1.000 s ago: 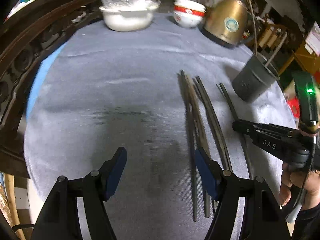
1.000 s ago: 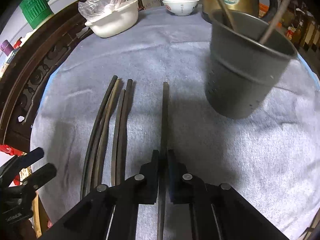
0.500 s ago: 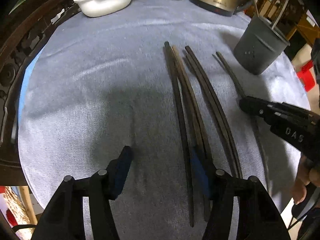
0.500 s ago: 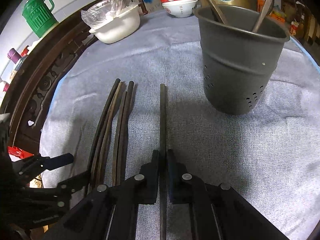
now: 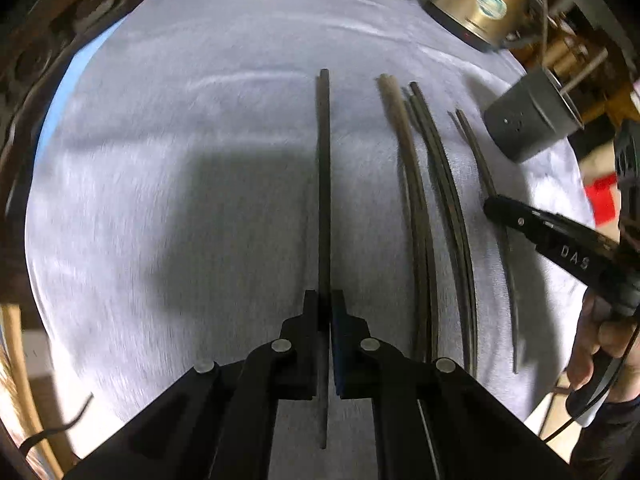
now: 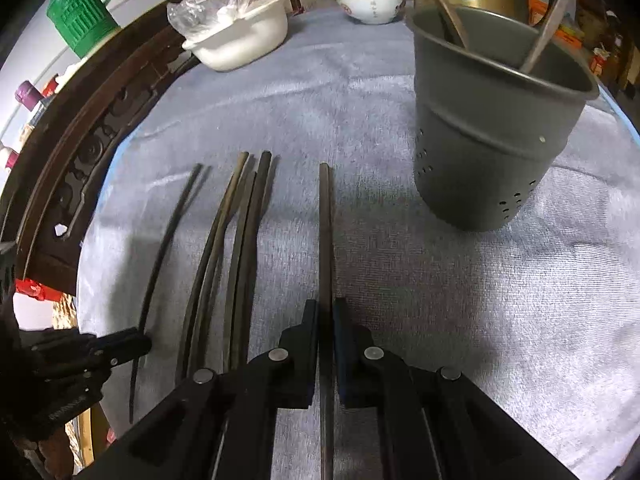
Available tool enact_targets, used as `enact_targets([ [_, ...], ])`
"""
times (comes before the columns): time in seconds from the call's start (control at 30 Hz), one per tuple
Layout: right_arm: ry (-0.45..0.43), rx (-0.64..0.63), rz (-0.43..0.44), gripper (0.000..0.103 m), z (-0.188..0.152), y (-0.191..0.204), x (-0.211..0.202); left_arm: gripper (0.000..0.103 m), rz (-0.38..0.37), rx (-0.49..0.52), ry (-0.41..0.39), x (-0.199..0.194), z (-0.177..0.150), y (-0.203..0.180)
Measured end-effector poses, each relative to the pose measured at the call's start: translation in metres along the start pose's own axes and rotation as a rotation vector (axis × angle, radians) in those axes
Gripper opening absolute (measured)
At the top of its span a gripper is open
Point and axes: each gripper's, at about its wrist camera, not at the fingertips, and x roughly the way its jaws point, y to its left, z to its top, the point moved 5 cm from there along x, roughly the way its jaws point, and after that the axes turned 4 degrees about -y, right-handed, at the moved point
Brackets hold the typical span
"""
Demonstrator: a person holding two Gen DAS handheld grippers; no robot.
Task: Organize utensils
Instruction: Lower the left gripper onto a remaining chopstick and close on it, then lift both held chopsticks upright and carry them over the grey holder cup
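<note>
Now both jaws clamped, each gripping a chopstick (image 5: 323,184)

open cloth (image 6: 460,300) between gripped chopstick (image 6: 325,220) and holder (image 6: 488,128) | left: loose chopsticks (image 6: 236,248)

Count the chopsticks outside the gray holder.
5. A left chopstick is in the left gripper, a right chopstick in the right gripper, and a bunch of three lies on the cloth between them; a fourth may hide there.
</note>
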Motion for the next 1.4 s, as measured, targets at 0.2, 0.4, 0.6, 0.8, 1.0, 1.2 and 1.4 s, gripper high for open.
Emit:
enact_targets([
  [0.2, 0.081, -0.006, 0.010, 0.011, 0.003, 0.001, 0.002, 0.036, -0.060, -0.031, 0.041, -0.001, 0.011, 0.003],
  [0.4, 0.133, -0.042, -0.061, 0.012, 0.023, 0.006, 0.009, 0.042, 0.000, 0.030, 0.009, 0.003, 0.054, -0.006],
  [0.6, 0.155, -0.059, -0.104, 0.012, 0.040, 0.010, 0.021, 0.035, 0.056, 0.082, 0.035, 0.021, 0.073, -0.011],
  [0.8, 0.185, -0.121, -0.118, 0.011, 0.045, 0.017, 0.026, 0.007, 0.003, 0.063, 0.082, 0.025, 0.083, -0.005],
  [1.0, 0.229, -0.171, -0.123, 0.011, 0.044, 0.022, 0.029, 0.007, -0.042, 0.050, 0.170, 0.022, 0.079, 0.007],
  [1.2, 0.301, -0.201, -0.114, 0.011, 0.049, 0.028, 0.036, 0.009, -0.067, -0.001, 0.241, 0.033, 0.101, 0.012],
  [1.4, 0.247, -0.153, -0.093, 0.008, 0.045, 0.025, 0.030, 0.006, -0.082, -0.014, 0.180, 0.021, 0.100, 0.021],
])
